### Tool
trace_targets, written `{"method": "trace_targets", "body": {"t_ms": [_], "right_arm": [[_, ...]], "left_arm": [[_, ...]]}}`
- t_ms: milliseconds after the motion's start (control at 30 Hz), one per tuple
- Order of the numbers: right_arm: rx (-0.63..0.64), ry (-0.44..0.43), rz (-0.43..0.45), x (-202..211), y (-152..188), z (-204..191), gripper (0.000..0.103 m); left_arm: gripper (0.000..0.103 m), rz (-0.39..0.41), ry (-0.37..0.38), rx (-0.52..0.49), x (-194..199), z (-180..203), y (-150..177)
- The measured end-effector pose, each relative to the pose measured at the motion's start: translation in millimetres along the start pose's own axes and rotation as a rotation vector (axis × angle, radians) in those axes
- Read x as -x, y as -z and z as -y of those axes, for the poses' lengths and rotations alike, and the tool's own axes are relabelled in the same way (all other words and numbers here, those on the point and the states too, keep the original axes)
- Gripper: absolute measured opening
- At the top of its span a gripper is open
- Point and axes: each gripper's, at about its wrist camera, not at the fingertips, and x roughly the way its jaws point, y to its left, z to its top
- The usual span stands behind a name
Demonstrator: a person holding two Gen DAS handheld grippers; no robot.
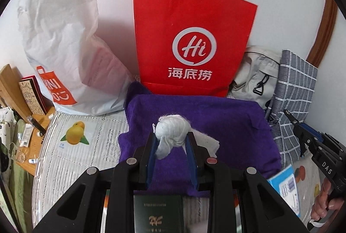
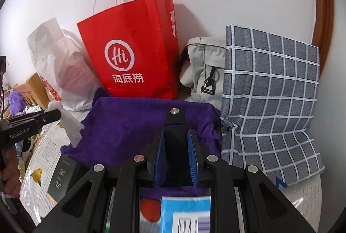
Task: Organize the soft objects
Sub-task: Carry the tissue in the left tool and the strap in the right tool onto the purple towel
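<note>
While the red paper bag (image 1: 190,42) stands open-topped at the upper centre of the left wrist view, the purple cloth (image 1: 216,124) lies spread on the bed (image 1: 71,159) just in front of it. The left tongs (image 1: 172,146) are clamped on a crumpled white tissue (image 1: 170,135), held above the cloth at mid-frame. The right tongs (image 2: 175,157) stand apart with nothing between them, low over the cloth's near edge. The step in hand looks like carrying the tissue off; the next move probably calls for lifting it clear towards a bag without snagging the cloth.
</note>
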Motion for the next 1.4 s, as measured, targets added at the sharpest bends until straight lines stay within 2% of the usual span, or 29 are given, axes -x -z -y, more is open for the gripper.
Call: {"method": "trace_targets", "body": {"t_ms": [400,467,567,733,800,933,1400], "right_arm": [[-0.009,-0.005,-0.011,-53.3,-27.1,5.6,0.022],[-0.005,-0.001,-0.032,-68.0,-26.4,7.7,0.022],[-0.009,0.003,-0.075,-91.5,-20.2,13.1,0.022],[-0.013,0.019,-0.178,-130.2,-7.1,21.8,0.022],[-0.034,0.001,-0.234,-141.5,-2.6,26.6,0.022],[-0.066,-0.028,-0.255,-145.8,-0.2,34.3,0.022],[-0.102,-0.046,-0.324,-164.2,8.3,39.9,0.023]], "left_arm": [[0.025,-0.065,0.020,0.045,-58.5,-10.7,-23.3],[0.025,-0.091,0.028,0.042,-74.4,-10.7,-25.7],[0.025,-0.106,0.085,0.049,-93.5,-13.1,-24.9],[0.025,-0.177,0.057,0.054,-121.9,-16.2,-19.0],[0.025,-0.180,0.055,0.062,-126.9,-17.5,-18.2],[0.026,-0.194,0.066,0.071,-134.4,-16.6,-14.8],[0.028,-0.225,0.076,0.088,-151.5,-20.5,-15.3]]}}
